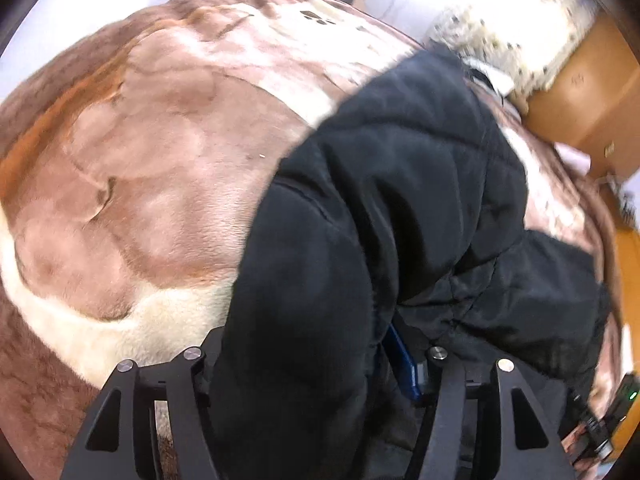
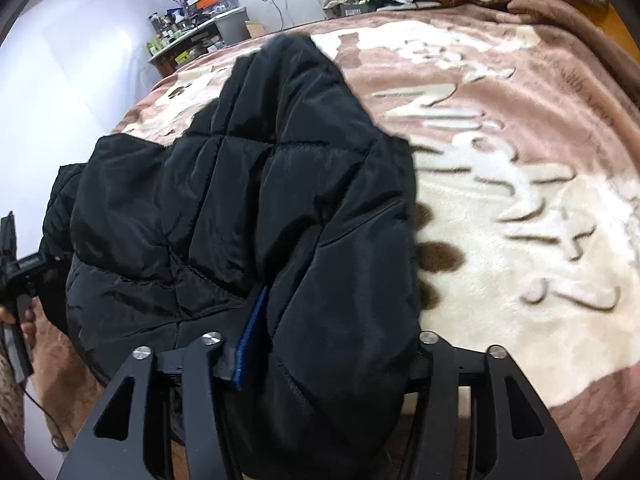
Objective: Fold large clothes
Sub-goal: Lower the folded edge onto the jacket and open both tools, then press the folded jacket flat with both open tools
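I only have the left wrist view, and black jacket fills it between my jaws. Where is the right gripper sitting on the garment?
Observer: The right gripper straddles the near edge of the jacket, its jaws standing wide with a puffy fold between them.
Operator: Is there room on that side to lay a fold over?
Observer: Yes. To the right of the jacket the blanket lies uncovered, a cream patch with raised lettering.
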A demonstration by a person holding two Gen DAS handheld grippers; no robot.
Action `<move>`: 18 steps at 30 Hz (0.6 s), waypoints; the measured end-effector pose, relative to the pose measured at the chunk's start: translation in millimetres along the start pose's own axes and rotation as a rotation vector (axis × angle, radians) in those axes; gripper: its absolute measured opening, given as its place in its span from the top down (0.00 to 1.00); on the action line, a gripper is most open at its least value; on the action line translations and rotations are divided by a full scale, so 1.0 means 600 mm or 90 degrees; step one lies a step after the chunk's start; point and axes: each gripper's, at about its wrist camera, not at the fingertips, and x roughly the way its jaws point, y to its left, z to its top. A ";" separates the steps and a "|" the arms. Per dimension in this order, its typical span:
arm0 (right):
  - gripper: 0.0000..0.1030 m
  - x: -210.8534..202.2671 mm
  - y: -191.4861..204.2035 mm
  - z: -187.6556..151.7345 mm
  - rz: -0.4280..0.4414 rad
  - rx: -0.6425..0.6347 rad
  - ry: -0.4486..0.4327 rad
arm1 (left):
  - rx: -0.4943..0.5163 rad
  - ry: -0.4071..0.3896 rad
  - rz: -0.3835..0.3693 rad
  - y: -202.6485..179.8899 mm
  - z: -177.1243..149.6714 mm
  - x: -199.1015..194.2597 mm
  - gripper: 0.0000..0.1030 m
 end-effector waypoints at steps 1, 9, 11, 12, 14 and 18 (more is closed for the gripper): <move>0.42 -0.007 -0.001 0.002 -0.007 -0.003 -0.004 | -0.009 -0.009 -0.010 0.009 0.004 -0.011 0.39; 0.36 -0.095 0.027 0.051 -0.090 -0.043 -0.133 | -0.007 -0.127 0.015 0.002 0.041 -0.113 0.39; 0.36 -0.084 0.057 0.070 -0.063 -0.080 -0.129 | 0.016 -0.116 -0.019 -0.026 0.051 -0.110 0.39; 0.36 -0.075 0.070 0.076 -0.064 -0.096 -0.125 | 0.037 -0.102 -0.031 -0.046 0.055 -0.099 0.39; 0.36 -0.048 0.094 0.085 -0.062 -0.124 -0.112 | 0.080 -0.081 -0.015 -0.078 0.060 -0.072 0.39; 0.36 0.028 0.094 0.096 -0.092 -0.118 -0.041 | 0.108 -0.033 0.069 -0.113 0.065 0.003 0.39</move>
